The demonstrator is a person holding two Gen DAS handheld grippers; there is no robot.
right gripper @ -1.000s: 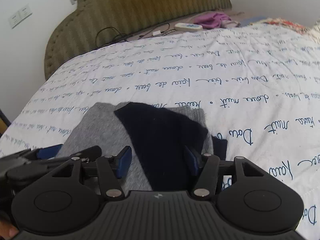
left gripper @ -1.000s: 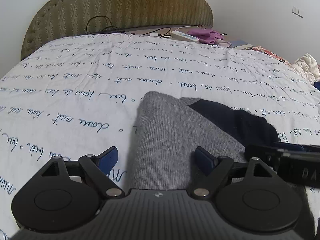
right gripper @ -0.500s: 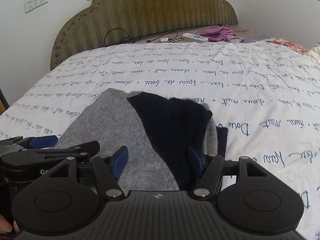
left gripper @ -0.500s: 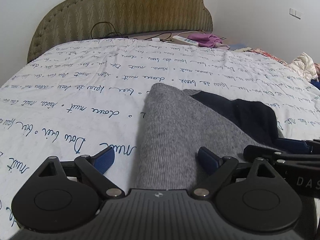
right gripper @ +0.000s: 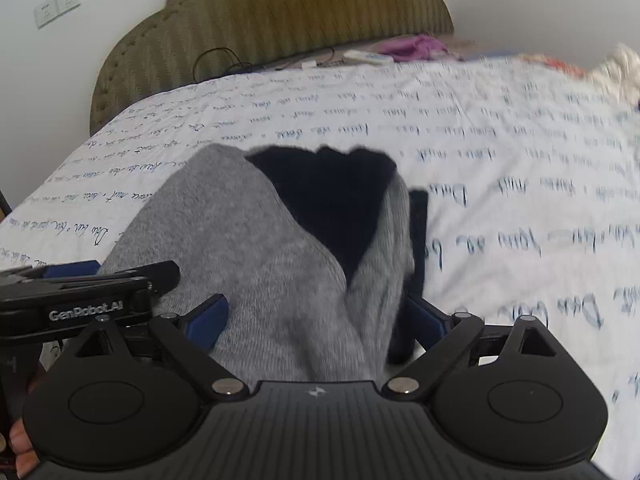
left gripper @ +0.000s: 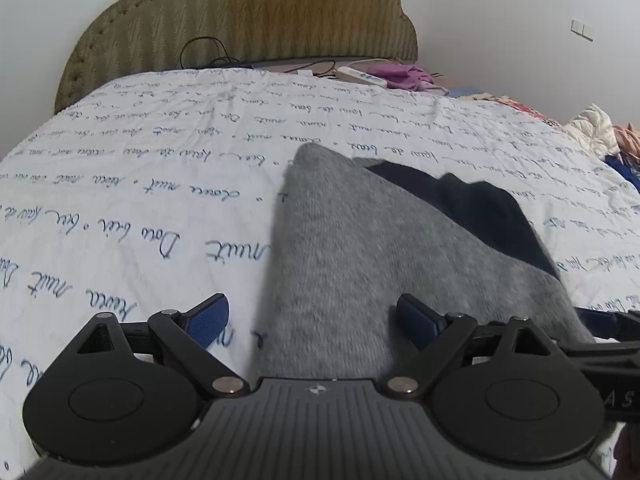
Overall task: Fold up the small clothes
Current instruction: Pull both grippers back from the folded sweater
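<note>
White bedspread (left gripper: 160, 184) with blue script covers the bed, olive headboard (left gripper: 256, 16) at upper centre. Grey-and-navy knit garment (left gripper: 360, 264) lies folded at frame centre, running down between both grippers. Left gripper (left gripper: 312, 316) open over its grey edge; right gripper (right gripper: 316, 312) jaws opening, cloth between them, unpinched.
</note>
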